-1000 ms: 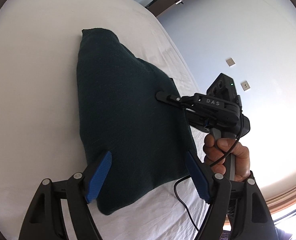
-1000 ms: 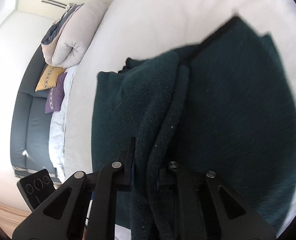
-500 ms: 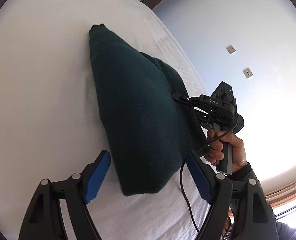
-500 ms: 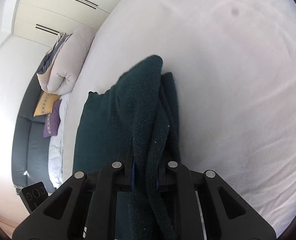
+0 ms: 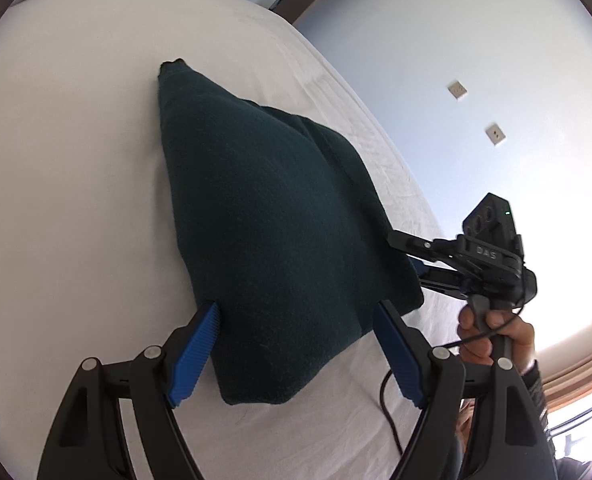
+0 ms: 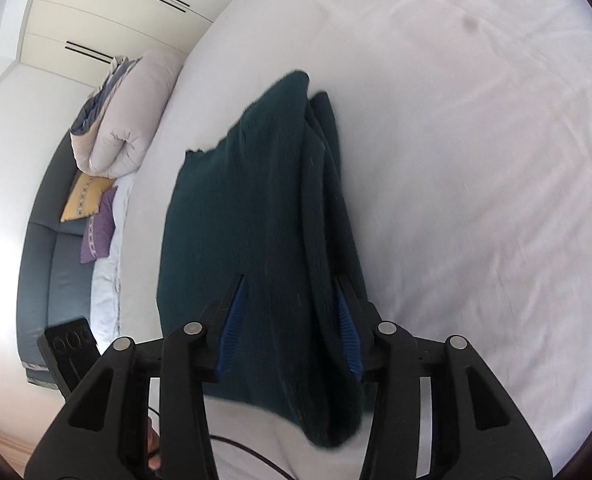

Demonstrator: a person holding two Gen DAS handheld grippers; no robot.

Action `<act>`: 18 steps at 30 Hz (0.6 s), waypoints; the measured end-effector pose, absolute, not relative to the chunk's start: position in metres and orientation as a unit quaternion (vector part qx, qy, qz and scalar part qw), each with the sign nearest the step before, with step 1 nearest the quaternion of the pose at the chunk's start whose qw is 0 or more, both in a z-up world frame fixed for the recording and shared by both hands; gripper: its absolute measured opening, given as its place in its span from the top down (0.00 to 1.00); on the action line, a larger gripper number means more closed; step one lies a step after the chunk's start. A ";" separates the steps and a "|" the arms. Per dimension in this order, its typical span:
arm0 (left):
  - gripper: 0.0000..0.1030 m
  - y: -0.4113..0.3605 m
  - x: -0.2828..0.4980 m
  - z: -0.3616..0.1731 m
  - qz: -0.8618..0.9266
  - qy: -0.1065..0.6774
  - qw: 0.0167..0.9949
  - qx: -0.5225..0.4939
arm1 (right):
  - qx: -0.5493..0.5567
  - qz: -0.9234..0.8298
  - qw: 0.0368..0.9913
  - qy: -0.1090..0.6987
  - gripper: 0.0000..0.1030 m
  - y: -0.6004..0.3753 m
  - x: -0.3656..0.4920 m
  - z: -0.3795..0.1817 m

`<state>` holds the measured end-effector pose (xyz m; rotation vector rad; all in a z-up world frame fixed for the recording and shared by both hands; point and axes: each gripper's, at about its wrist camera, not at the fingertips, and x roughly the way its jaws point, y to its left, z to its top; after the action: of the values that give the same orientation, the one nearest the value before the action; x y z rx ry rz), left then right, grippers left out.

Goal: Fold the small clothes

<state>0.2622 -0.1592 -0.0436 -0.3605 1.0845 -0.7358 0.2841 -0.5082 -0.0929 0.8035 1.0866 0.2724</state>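
The right hand-held gripper (image 6: 289,320) has just been opening, its blue pads now apart on either side of the folded dark green knit garment (image 5: 271,240), whose thick edge lies between them unpressed. The left hand-held gripper (image 5: 296,354) stands wide apart over the garment's near corner, on the white bed (image 5: 63,184) toward its right edge.

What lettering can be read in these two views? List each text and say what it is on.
"DAS": pale letters on the black body of the right gripper, seen in the left wrist view.
Nothing else reads: the green garment, the bed sheet, the two wall plates and the cushions show no lettering.
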 end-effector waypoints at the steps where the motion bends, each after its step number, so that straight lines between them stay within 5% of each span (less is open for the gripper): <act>1: 0.22 -0.163 0.260 -0.044 -0.340 0.500 0.781 -0.157 | 0.365 0.128 0.775 0.499 0.59 -0.506 0.275 -0.092; 4: 0.22 -0.169 0.257 -0.048 -0.335 0.500 0.785 -0.143 | 0.323 0.122 0.789 0.508 0.63 -0.499 0.258 -0.090; 8: 0.30 -0.169 0.262 -0.056 -0.320 0.508 0.790 -0.126 | 0.299 0.099 0.797 0.516 0.88 -0.505 0.246 -0.092; 18: 0.37 -0.155 0.261 -0.070 -0.293 0.525 0.791 -0.109 | 0.341 0.112 0.796 0.487 0.93 -0.531 0.257 -0.128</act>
<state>0.2606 -0.1545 -0.0703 -0.2338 1.1303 -0.6314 0.2568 -0.5307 -0.1279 0.7330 1.0469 0.2410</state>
